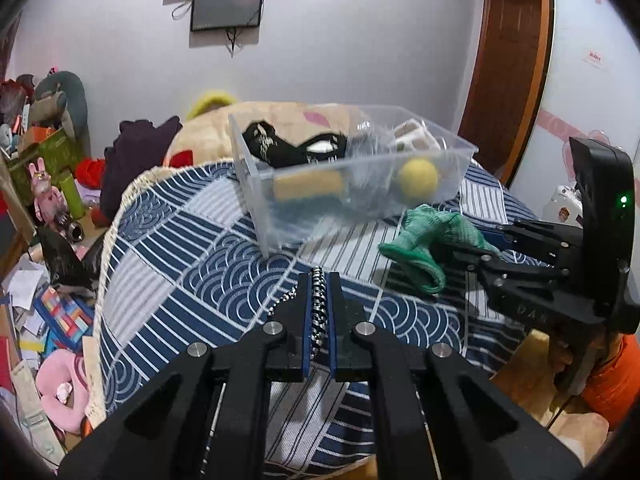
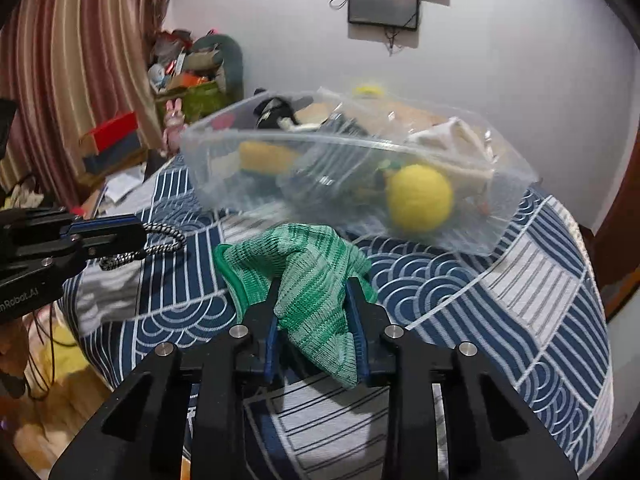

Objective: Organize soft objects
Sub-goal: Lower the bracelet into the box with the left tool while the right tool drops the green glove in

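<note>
A clear plastic bin (image 1: 256, 200) (image 2: 208, 168) stands on the table with the blue patterned cloth (image 1: 192, 272) (image 2: 540, 300). Inside lie a yellow ball (image 1: 418, 179) (image 2: 420, 198), a yellow sponge (image 1: 308, 186) (image 2: 266, 156), a black item (image 1: 288, 148) and a beige cloth (image 2: 452, 144). My left gripper (image 1: 319, 280) (image 2: 140, 240) is shut on a black-and-white braided cord (image 1: 318, 308) (image 2: 164, 240), in front of the bin. My right gripper (image 2: 314, 284) (image 1: 466, 252) is shut on a green knitted glove (image 2: 308, 280) (image 1: 420, 240), held just above the cloth, near the bin's front.
A large beige plush (image 1: 224, 136) lies behind the bin. Cluttered toys, boxes and papers (image 1: 52, 184) fill the floor at left. A striped curtain (image 2: 80, 60) hangs at left, a wooden door frame (image 1: 512, 60) at right, screens (image 1: 228, 4) on the wall.
</note>
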{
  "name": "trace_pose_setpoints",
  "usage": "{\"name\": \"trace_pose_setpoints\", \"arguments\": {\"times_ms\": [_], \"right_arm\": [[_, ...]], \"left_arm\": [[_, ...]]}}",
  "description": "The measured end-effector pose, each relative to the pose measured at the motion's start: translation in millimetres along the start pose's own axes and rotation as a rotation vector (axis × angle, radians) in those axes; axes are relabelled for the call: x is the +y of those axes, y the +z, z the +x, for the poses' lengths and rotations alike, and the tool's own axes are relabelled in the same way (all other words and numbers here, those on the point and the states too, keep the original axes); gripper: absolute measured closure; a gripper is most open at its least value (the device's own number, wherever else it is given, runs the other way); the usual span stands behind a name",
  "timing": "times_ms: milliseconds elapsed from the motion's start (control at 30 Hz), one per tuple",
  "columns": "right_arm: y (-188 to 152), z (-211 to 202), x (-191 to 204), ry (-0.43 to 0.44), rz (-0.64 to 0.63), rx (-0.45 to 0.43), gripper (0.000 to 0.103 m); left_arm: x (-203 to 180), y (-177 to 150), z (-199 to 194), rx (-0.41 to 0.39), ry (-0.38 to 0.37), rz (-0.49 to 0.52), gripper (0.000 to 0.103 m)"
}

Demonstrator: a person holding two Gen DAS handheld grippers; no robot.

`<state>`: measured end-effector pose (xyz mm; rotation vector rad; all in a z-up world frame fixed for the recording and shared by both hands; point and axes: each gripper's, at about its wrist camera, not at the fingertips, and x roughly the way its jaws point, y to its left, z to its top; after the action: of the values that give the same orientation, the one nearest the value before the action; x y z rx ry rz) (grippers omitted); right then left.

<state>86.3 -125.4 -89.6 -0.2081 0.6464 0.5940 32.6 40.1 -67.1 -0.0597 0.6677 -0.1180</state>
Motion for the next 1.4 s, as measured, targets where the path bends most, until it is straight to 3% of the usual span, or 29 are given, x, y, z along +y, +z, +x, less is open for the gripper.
{"name": "trace_pose_setpoints", "arguments": {"times_ms": [467,900,1167,1400], "right_arm": [[31.0,-51.8,-40.6,-0.049,0.079,-0.184,0.077],[67.2,-51.3,-47.9,-0.073,0.096,-0.271,0.077],[77.9,-12.4,-37.1,-0.048,0.076,-0.213,0.077],[70.4,20.8,-31.9,-0.040,0.070,-0.129,0.077]], "left_arm": [[-7.7,54.2,-33.1,-0.180,0.025,0.037,0.097],[-7.4,89.6,-12.8,-0.235,-0.019,-0.005,0.097],[-10.9,92.0,38.7,-0.147,0.006,0.013,0.097],[-6.9,81.8,68.7,-0.077,-0.020,0.009,0.097]]}}
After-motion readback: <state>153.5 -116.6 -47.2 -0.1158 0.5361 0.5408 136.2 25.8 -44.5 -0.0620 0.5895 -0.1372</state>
